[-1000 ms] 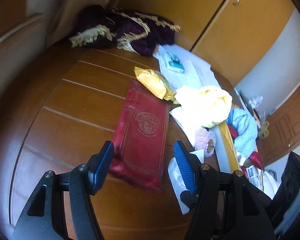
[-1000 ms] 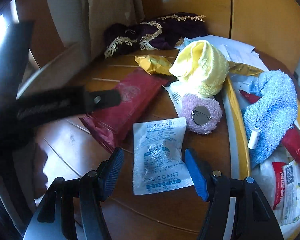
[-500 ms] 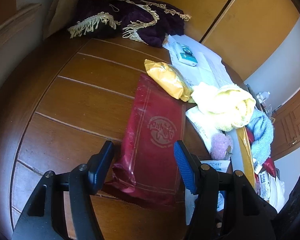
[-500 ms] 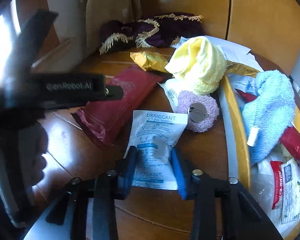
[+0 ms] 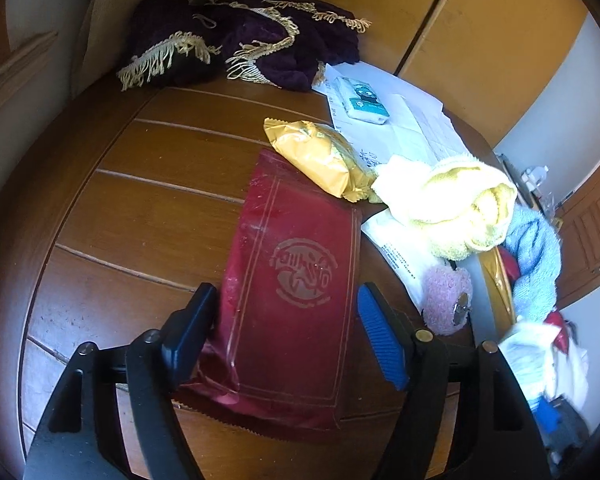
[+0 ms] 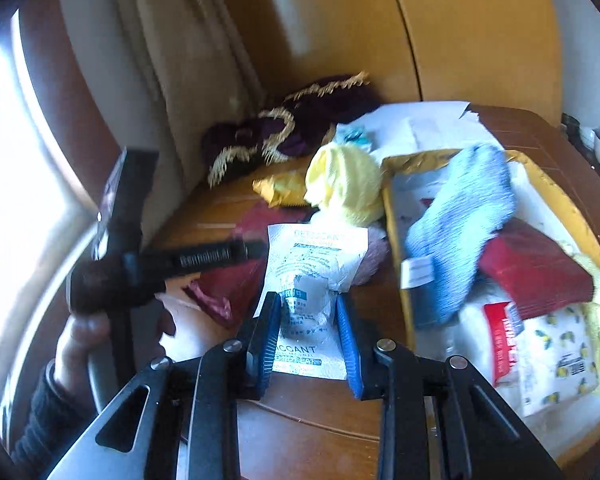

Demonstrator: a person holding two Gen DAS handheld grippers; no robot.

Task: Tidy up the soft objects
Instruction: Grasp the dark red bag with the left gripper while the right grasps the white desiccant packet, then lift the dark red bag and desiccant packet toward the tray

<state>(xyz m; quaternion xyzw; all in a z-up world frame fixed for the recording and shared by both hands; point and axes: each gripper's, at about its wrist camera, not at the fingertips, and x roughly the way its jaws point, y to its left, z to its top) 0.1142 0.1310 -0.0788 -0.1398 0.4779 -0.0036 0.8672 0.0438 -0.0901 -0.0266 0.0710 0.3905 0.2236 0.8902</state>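
My left gripper (image 5: 286, 328) is open, its fingers on either side of a dark red foil packet (image 5: 292, 308) lying flat on the wooden table (image 5: 140, 200). My right gripper (image 6: 308, 320) is shut on a white desiccant sachet (image 6: 312, 264), lifted off the table. A yellow towel (image 5: 452, 204) and a pink fluffy puff (image 5: 446, 296) lie to the right of the red packet. A blue towel (image 6: 460, 224) lies in a yellow-rimmed tray (image 6: 392, 240).
A gold snack bag (image 5: 320, 156) rests beyond the red packet. A purple fringed cloth (image 5: 240, 40) sits at the table's back. Papers and a small box (image 5: 362, 100) lie at back right. The tray holds several packets (image 6: 540, 320). A hand (image 6: 84, 344) holds the left gripper.
My right gripper closed on the desiccant sachet and lifted it from the table. My left gripper moved forward until its open fingers came to straddle the red packet.
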